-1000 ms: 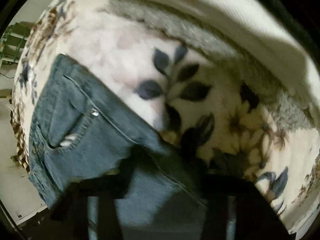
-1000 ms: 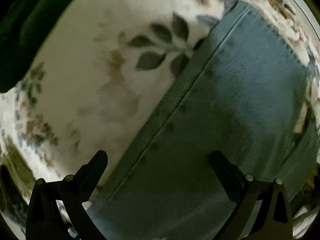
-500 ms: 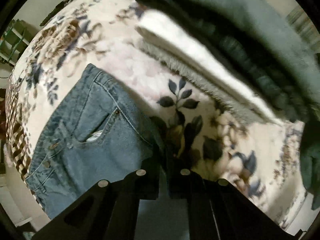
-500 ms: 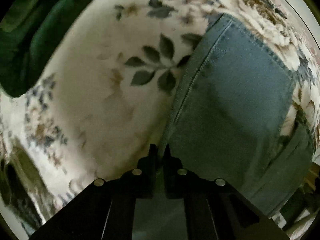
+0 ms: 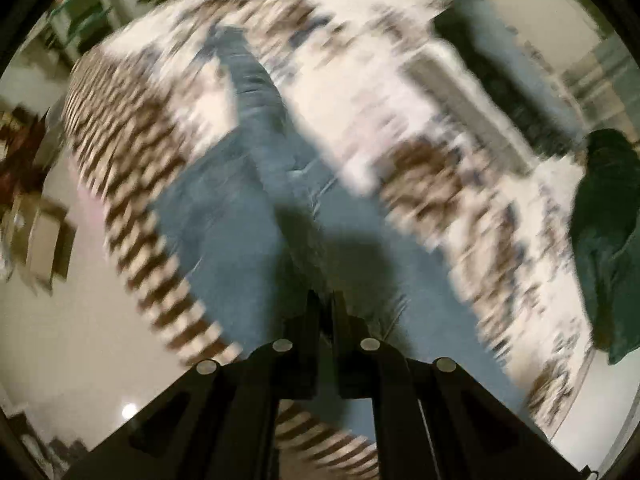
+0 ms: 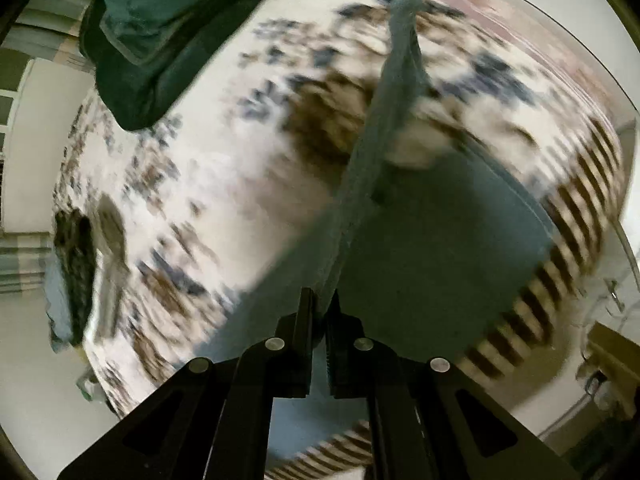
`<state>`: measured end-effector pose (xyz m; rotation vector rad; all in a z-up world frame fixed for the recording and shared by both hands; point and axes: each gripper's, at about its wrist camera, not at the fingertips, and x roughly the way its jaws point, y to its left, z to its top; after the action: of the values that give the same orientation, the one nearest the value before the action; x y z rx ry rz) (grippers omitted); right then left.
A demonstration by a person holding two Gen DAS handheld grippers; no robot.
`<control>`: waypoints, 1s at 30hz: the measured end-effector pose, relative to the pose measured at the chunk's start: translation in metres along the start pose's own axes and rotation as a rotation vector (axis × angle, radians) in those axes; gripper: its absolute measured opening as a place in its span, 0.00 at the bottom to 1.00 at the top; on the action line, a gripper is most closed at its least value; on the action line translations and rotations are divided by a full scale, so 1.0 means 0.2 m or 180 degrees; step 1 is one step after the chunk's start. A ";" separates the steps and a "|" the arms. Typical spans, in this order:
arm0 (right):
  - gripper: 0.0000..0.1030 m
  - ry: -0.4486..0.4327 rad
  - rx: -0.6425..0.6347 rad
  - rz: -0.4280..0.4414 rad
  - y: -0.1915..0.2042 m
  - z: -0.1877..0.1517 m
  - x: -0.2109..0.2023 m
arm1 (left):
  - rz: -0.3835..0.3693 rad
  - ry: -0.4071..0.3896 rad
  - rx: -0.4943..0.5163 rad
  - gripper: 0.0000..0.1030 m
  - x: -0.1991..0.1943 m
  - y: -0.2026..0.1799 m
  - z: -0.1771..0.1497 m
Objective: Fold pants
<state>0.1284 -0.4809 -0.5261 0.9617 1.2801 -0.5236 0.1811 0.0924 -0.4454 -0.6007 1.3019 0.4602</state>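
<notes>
The blue jeans [image 5: 256, 184] hang from both grippers above a floral blanket [image 5: 360, 92] on a bed. My left gripper [image 5: 326, 300] is shut on the denim at its near end, and the legs trail away toward the far side. My right gripper [image 6: 322, 300] is shut on another part of the jeans [image 6: 432, 232], which drape down and away in a long fold. Both views are blurred by motion.
A dark green garment [image 6: 168, 28] lies on the blanket's far part, also seen at the right in the left wrist view [image 5: 604, 232]. A stack of folded clothes [image 5: 492, 60] sits at the back. The blanket's brown striped border [image 5: 132, 200] marks the bed edge, with pale floor [image 5: 80, 320] beyond.
Both grippers closed on the jeans and lifted them high off the blanket. The cameras now look down on the whole bed, with the jeans hanging stretched below.
</notes>
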 end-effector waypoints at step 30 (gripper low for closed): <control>0.46 0.0055 0.0556 -0.0117 -1.08 0.37 0.28 | 0.0343 -0.0136 0.0573 0.81 0.40 -0.07 -0.06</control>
<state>0.0127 -0.6464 -0.6461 1.0911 1.2850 -0.6654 0.1985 0.0729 -0.5228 -0.3700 1.3228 0.4362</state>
